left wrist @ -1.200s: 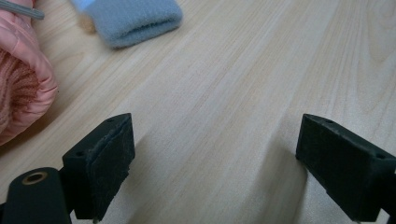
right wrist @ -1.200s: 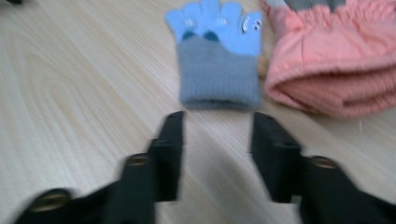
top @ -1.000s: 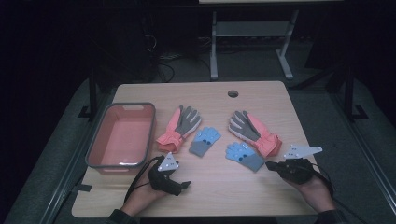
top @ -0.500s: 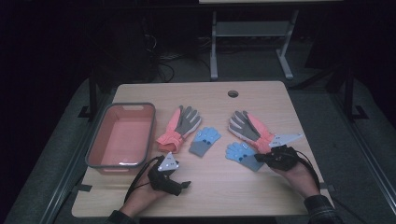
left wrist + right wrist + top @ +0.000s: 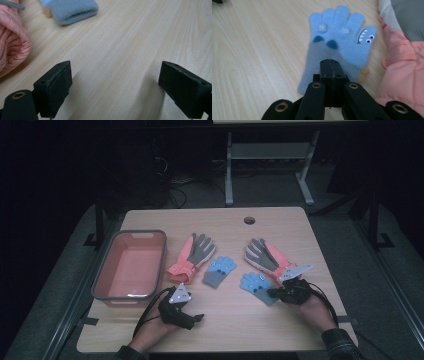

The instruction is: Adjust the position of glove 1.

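**No lettering anywhere on the table**

Nothing to read on any surface. On the blue glove [image 5: 337,47] under the right gripper [image 5: 331,65]: no words, just a printed shark face on the thumb, white teeth and two round eyes, plus a couple of dark blue blobs and pale dots on the palm. No tag or brand visible on its cuff. Pink-and-grey gloves [image 5: 192,256], pink bin [image 5: 131,266], wooden table [image 5: 225,320]: all plain, no labels, numbers or signs. Grey plates on the grippers too small to make out any marks.
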### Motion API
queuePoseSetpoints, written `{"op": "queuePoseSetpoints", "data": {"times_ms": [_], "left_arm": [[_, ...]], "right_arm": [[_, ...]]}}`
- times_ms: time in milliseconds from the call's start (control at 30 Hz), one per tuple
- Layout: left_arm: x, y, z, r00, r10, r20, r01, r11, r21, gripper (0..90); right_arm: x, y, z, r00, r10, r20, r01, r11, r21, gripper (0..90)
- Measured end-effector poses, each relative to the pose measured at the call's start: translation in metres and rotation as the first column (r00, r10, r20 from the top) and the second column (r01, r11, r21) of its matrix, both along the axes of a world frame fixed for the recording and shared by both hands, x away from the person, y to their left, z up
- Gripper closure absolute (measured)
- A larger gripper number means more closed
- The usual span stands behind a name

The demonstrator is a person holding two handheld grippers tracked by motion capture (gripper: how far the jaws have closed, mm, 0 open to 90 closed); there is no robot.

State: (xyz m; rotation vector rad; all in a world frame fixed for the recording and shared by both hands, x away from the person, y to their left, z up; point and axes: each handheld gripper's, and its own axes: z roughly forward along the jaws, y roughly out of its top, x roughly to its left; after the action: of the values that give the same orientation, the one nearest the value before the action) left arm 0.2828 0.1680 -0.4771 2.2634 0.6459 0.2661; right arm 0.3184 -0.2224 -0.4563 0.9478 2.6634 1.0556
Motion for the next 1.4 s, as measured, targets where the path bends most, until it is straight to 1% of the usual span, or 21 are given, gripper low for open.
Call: {"op": "queuePoseSetpoints", "data": {"times_ms": [100, 167, 233, 300, 400, 467, 733, 833, 867, 900, 933, 967, 1000, 1033, 1067, 1100, 1133, 1200, 1400], "left_arm": [[0.000, 0.000, 0.000, 1.0000, 0.000, 0.000, 0.000, 1.0000, 0.000, 11.0], [0.000, 0.000, 0.000, 1.0000, 0.000, 0.001, 0.000, 1.0000, 0.001, 11.0], [0.000, 0.000, 0.000, 1.0000, 0.000, 0.000, 0.000, 1.0000, 0.001, 11.0], [0.000, 0.000, 0.000, 1.0000, 0.000, 0.000, 0.000, 1.0000, 0.001, 11.1], [0.000, 0.000, 0.000, 1.0000, 0.001, 0.000, -0.001, 1.0000, 0.001, 11.0], [0.000, 0.000, 0.000, 1.0000, 0.002, 0.000, -0.002, 1.0000, 0.001, 11.0], [0.000, 0.000, 0.000, 1.0000, 0.000, 0.001, 0.000, 1.0000, 0.002, 11.1], [0.000, 0.000, 0.000, 1.0000, 0.000, 0.001, 0.000, 1.0000, 0.002, 11.0], [0.000, 0.000, 0.000, 1.0000, -0.001, 0.001, 0.001, 1.0000, 0.002, 11.0], [0.000, 0.000, 0.000, 1.0000, -0.001, 0.001, 0.001, 1.0000, 0.002, 11.0], [0.000, 0.000, 0.000, 1.0000, -0.001, 0.001, 0.001, 1.0000, 0.002, 11.0], [0.000, 0.000, 0.000, 1.0000, -0.001, 0.001, 0.001, 1.0000, 0.003, 11.0], [0.000, 0.000, 0.000, 1.0000, -0.001, 0.000, 0.001, 1.0000, 0.003, 11.0], [0.000, 0.000, 0.000, 1.0000, -0.002, 0.000, 0.002, 1.0000, 0.004, 11.0], [0.001, 0.000, 0.000, 1.0000, -0.004, 0.000, 0.004, 1.0000, 0.004, 11.0], [0.001, 0.000, 0.000, 1.0000, -0.004, 0.000, 0.004, 1.0000, 0.004, 11.0], [0.001, 0.000, 0.000, 1.0000, -0.006, 0.001, 0.006, 1.0000, 0.005, 11.0], [0.001, 0.000, 0.000, 1.0000, -0.006, 0.001, 0.006, 1.0000, 0.005, 11.0], [0.001, -0.001, 0.000, 1.0000, -0.004, 0.000, 0.004, 1.0000, 0.001, 11.0]], "right_arm": [[-0.001, 0.006, 0.001, 0.9998, 0.018, -0.001, -0.018, 0.9998, 0.000, 90.0], [-0.003, 0.012, 0.000, 0.9992, 0.039, -0.007, -0.039, 0.9992, 0.008, 90.0], [-0.004, 0.017, 0.000, 0.9980, 0.063, -0.003, -0.063, 0.9980, 0.001, 90.0], [-0.006, 0.022, 0.001, 0.9972, 0.075, -0.007, -0.074, 0.9972, 0.004, 90.0], [-0.008, 0.031, 0.001, 0.9940, 0.109, -0.011, -0.109, 0.9939, 0.015, 90.0], [-0.011, 0.038, 0.001, 0.9923, 0.123, -0.017, -0.122, 0.9924, 0.015, 90.0], [-0.017, 0.063, 0.001, 0.9807, 0.195, -0.014, -0.195, 0.9807, 0.018, 90.0], [-0.018, 0.070, 0.001, 0.9778, 0.208, -0.024, -0.207, 0.9778, 0.032, 90.0], [-0.017, 0.072, 0.000, 0.9763, 0.216, -0.019, -0.215, 0.9762, 0.026, 90.0], [-0.018, 0.075, 0.000, 0.9763, 0.214, -0.030, -0.213, 0.9762, 0.040, 90.0], [-0.018, 0.076, 0.000, 0.9741, 0.225, -0.019, -0.225, 0.9740, 0.030, 90.0], [-0.019, 0.079, 0.000, 0.9738, 0.225, -0.030, -0.224, 0.9736, 0.044, 90.0], [-0.019, 0.082, 0.000, 0.9713, 0.237, -0.019, -0.236, 0.9710, 0.036, 90.0], [-0.020, 0.085, 0.000, 0.9715, 0.235, -0.029, -0.234, 0.9712, 0.044, 90.0], [-0.019, 0.087, 0.000, 0.9692, 0.245, -0.022, -0.244, 0.9689, 0.038, 90.0], [-0.019, 0.087, 0.000, 0.9692, 0.245, -0.022, -0.244, 0.9689, 0.038, 90.0], [-0.019, 0.094, -0.001, 0.9654, 0.260, -0.015, -0.260, 0.9650, 0.037, 90.0], [-0.020, 0.099, -0.001, 0.9636, 0.267, -0.017, -0.266, 0.9632, 0.040, 90.0], [-0.020, 0.116, -0.002, 0.9537, 0.301, -0.010, -0.300, 0.9529, 0.045, 90.0]]}}
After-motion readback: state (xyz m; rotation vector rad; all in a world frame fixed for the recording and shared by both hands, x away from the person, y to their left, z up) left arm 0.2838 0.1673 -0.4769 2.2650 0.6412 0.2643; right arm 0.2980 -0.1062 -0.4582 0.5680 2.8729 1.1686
